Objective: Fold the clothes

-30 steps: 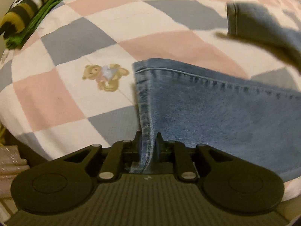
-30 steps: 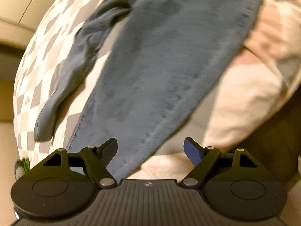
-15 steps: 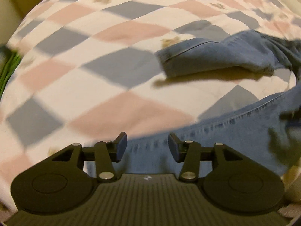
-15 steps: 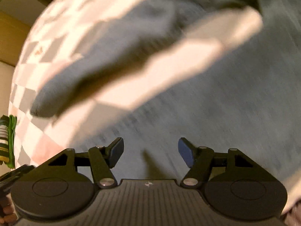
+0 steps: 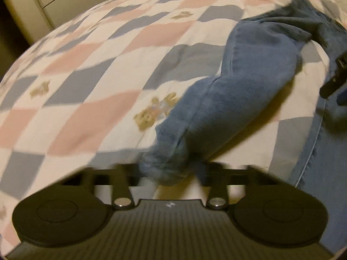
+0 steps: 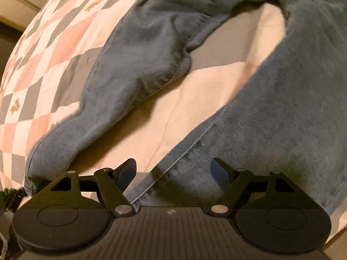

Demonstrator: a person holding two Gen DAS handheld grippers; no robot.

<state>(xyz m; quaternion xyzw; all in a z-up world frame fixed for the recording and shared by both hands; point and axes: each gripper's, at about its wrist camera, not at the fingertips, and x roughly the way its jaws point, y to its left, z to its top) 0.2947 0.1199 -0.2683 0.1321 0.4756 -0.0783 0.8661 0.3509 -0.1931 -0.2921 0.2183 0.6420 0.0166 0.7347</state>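
Jeans spread on the bed, legs apart — left gripper at a hem

A second ago the left gripper (image 5: pixel 171 173) pinched one hem; now it sits at the other leg's hem, blurred — grip uncertain. The jeans (image 6: pixel 282 99) lie unfolded mid-bed (image 5: pixel 108 69). The right view alone shows the right gripper (image 6: pixel 173 172) wide over the near leg's seam.

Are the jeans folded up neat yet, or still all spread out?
Not folded yet. The jeans lie spread on the checked quilt, the two legs apart with quilt showing between them, and one leg is bunched and wrinkly.
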